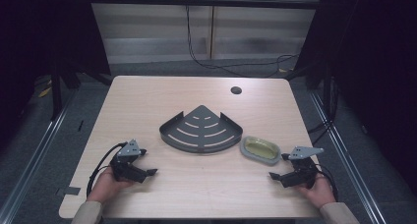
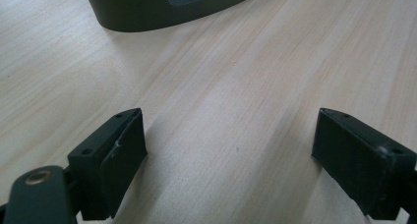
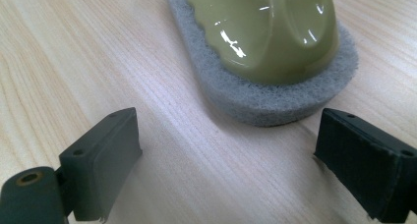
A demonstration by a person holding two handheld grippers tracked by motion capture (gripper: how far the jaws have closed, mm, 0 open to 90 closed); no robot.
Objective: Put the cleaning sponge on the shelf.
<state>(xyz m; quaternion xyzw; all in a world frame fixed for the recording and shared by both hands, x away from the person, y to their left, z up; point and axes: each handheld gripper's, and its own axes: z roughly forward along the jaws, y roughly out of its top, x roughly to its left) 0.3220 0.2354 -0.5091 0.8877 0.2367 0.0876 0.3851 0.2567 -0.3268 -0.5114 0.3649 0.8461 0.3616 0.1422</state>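
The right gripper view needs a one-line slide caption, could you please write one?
Open right gripper on a wooden table, fingers apart, facing a grey scrub pad with a glossy olive handle.

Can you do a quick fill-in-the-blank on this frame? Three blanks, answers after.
1. The scrub pad lies nearest the ____ gripper.
2. The dark corner shelf sits to the ____ of the pad in the high view.
3. The fingers of the left gripper are ____, with bare table between them.

Answers: right; left; open
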